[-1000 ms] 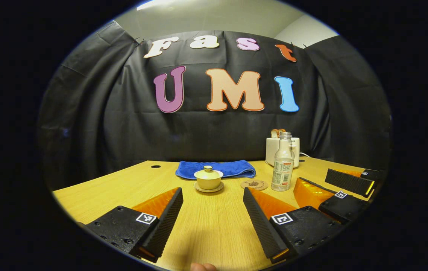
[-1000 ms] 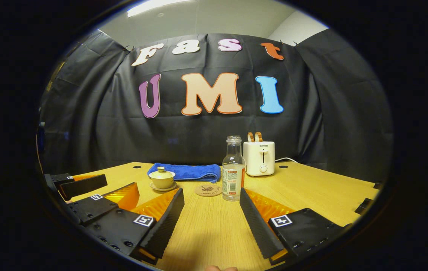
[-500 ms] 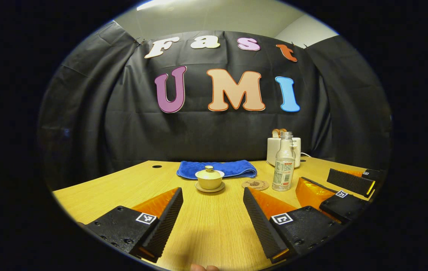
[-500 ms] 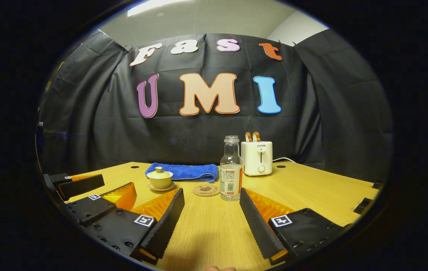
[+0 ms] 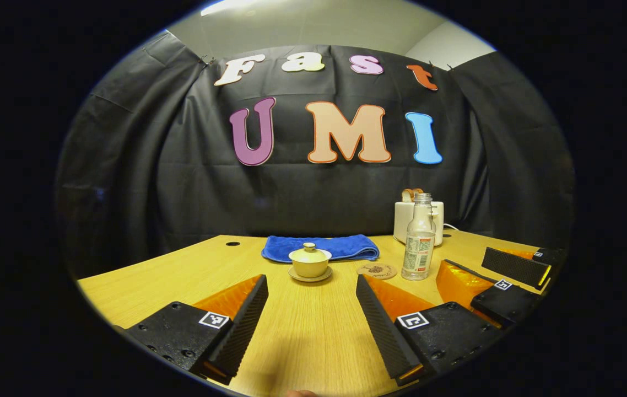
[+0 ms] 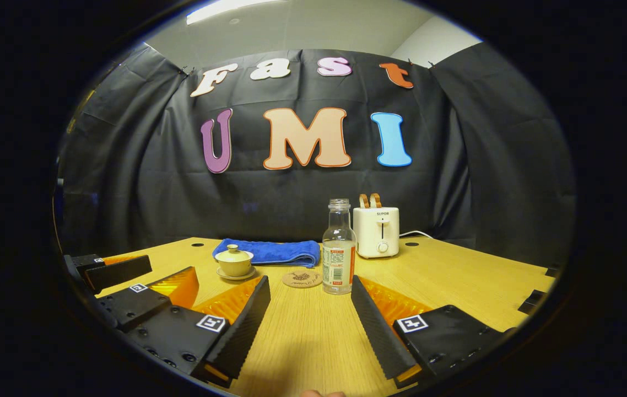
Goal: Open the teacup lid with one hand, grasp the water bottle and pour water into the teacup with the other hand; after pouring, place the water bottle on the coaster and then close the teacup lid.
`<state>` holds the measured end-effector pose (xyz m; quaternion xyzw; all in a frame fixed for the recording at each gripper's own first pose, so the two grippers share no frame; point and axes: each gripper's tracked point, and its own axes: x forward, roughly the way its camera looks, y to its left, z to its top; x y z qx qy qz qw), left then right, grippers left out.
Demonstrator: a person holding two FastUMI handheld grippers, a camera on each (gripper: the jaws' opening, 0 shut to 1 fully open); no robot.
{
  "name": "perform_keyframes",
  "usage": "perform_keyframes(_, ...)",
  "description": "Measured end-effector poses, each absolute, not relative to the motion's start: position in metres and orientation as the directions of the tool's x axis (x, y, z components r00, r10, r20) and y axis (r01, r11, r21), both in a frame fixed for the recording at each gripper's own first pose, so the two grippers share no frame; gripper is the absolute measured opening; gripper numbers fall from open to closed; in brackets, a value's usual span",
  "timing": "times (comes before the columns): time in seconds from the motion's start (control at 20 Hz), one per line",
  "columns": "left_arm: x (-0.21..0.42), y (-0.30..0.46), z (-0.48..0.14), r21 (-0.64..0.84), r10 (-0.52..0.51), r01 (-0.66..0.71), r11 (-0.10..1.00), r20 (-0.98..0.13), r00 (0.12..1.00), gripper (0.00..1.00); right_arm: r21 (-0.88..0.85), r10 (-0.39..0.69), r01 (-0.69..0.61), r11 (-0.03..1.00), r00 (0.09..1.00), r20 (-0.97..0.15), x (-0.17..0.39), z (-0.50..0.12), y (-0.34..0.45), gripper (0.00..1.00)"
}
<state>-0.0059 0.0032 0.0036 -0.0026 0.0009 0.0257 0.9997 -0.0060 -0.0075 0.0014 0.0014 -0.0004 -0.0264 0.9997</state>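
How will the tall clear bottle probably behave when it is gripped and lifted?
The tall clear plastic bottle looks narrow and uncapped, so it may tip or spill if pushed. It seems only partly filled, so probably light. Its smooth wall and label could slip.

My left tongs (image 5: 311, 309) were spread wide above the table (image 5: 153, 275); ahead I saw the lidded teacup (image 5: 309, 263), the coaster (image 5: 377, 270) and the water bottle (image 5: 418, 238) standing upright.
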Motion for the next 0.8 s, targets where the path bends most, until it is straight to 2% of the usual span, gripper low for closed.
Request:
perform_keyframes(0.45, -0.003, 0.001, 0.005, -0.004, 0.033, -0.033, 0.999, 0.005, 0.999, 0.94, 0.003, -0.037, 0.037, 0.999, 0.999, 0.001, -0.005, 0.003, -0.01, 0.96)
perform_keyframes(0.8, 0.039, 0.013, 0.005, -0.003, 0.021, -0.021, 1.0, 0.002, 1.0, 0.94, 0.002, -0.078, 0.078, 0.997, 0.997, 0.002, 0.009, 0.002, -0.041, 0.96)
